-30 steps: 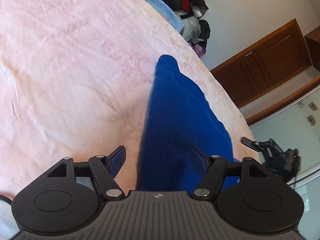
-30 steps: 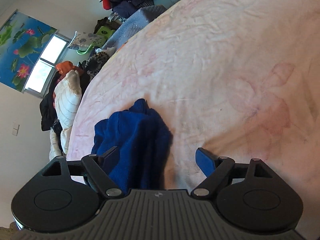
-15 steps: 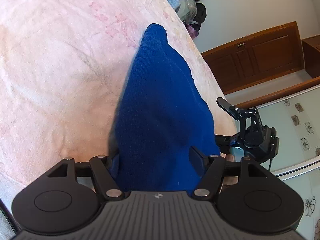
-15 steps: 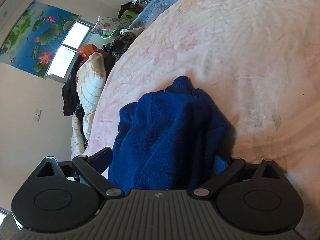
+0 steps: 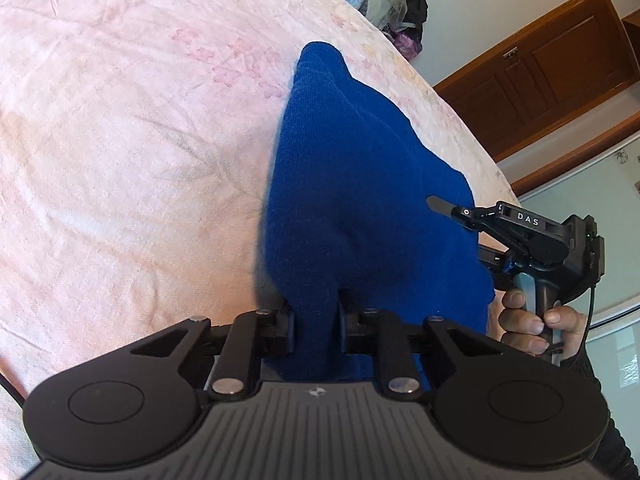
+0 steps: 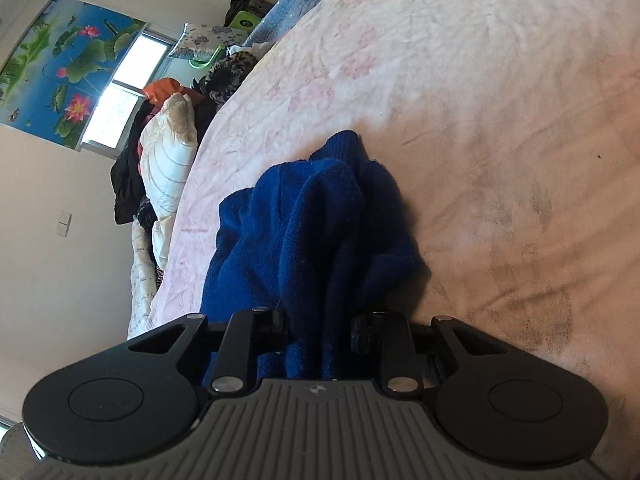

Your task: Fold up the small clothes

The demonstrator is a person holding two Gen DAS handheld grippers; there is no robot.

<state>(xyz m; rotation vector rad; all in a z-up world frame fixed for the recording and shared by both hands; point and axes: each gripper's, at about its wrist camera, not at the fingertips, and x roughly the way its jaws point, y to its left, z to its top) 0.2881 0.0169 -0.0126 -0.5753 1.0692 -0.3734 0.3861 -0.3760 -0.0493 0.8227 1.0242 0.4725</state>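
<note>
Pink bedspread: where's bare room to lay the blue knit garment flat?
Free: the wide pink bedspread to the left of the blue knit garment in the left wrist view, and the stretch beyond it. Crowded: the far bed edge, lined with a pile of clothes and pillows.

The garment [image 5: 360, 184] lay on the bed cover [image 5: 120, 140], near its edge. A clothes pile [image 6: 160, 160] sat beyond the bed's far side.
</note>
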